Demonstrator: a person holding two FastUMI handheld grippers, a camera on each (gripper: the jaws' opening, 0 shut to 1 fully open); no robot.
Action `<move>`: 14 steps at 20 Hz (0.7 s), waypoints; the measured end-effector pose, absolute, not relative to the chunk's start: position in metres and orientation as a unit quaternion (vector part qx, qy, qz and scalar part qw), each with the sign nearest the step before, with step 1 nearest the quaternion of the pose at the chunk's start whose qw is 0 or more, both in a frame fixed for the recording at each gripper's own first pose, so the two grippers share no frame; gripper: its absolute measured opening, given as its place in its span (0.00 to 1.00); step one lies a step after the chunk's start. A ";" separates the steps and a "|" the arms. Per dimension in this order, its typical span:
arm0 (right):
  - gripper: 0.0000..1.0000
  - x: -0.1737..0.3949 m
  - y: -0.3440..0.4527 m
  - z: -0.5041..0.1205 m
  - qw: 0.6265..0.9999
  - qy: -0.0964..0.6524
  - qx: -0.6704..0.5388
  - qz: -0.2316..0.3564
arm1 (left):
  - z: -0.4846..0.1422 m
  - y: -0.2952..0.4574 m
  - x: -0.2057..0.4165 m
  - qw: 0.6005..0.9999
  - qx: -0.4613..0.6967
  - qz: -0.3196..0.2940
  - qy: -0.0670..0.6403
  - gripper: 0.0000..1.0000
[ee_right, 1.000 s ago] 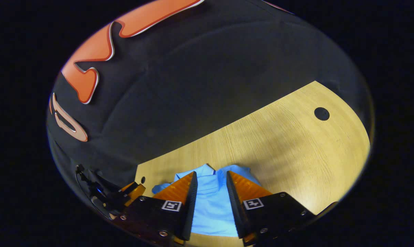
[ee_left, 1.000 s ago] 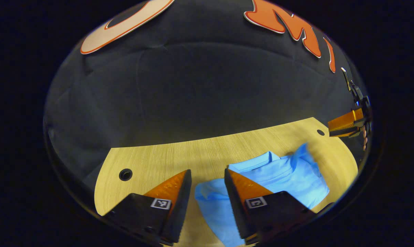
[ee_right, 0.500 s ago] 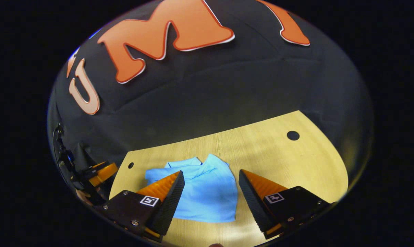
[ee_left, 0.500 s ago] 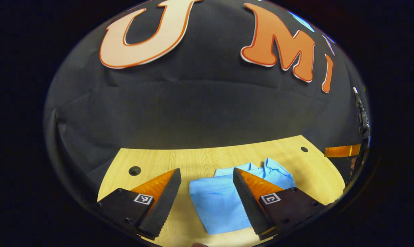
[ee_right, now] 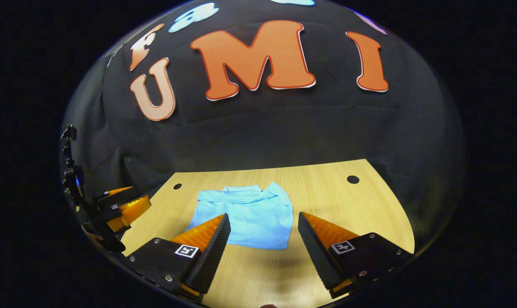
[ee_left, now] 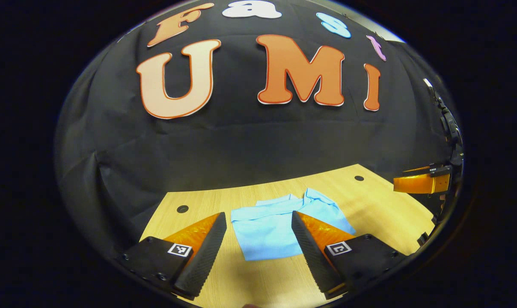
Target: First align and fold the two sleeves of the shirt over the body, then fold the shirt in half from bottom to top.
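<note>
1. Your left tool (ee_left: 258,239) stood spread wide, its two fingers apart with nothing between them, raised above the table (ee_left: 369,214) on its near side.
2. Your right tool (ee_right: 262,239) was likewise spread, gripping nothing, and hung over the near edge of the table.
3. In the left gripper view you could see the right tool at the far right edge of the picture; in the right gripper view the left tool appeared at the far left edge. Neither touched the cloth.
4. The shirt (ee_left: 280,224) lay flat on the table just beyond both tools, folded into a compact block with the collar at its far edge and no sleeve sticking out.
5. In the right gripper view the shirt (ee_right: 250,214) sat near the middle of the table, its near edge straight.
6. Two round holes (ee_right: 352,179) marked the table's far corners, well apart from the shirt.
</note>
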State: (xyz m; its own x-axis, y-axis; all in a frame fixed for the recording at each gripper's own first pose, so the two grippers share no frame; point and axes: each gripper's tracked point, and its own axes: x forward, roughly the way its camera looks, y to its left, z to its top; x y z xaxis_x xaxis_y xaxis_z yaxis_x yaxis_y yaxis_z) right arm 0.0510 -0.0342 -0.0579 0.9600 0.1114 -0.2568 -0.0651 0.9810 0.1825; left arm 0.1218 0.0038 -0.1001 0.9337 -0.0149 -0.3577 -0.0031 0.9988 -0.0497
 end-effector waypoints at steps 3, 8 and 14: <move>0.96 0.016 -0.028 -0.039 0.991 0.097 0.074 0.055 | -0.074 0.006 0.078 0.988 -0.023 0.021 0.154 0.98; 0.96 -0.026 -0.029 0.003 0.996 0.032 0.053 0.064 | 0.012 0.006 0.026 0.996 -0.037 0.054 0.059 0.98; 0.95 -0.055 -0.029 0.051 0.998 -0.016 0.024 0.062 | 0.084 -0.010 -0.001 0.998 -0.022 0.057 -0.013 0.99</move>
State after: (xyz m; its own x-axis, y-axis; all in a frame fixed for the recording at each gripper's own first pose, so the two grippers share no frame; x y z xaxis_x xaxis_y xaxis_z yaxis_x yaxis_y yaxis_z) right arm -0.0547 -0.0286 0.0505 0.9918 0.1230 0.0351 -0.1245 0.9912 0.0452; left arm -0.0011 -0.0096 0.0837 0.9932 0.1143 0.0235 -0.1132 0.9925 -0.0455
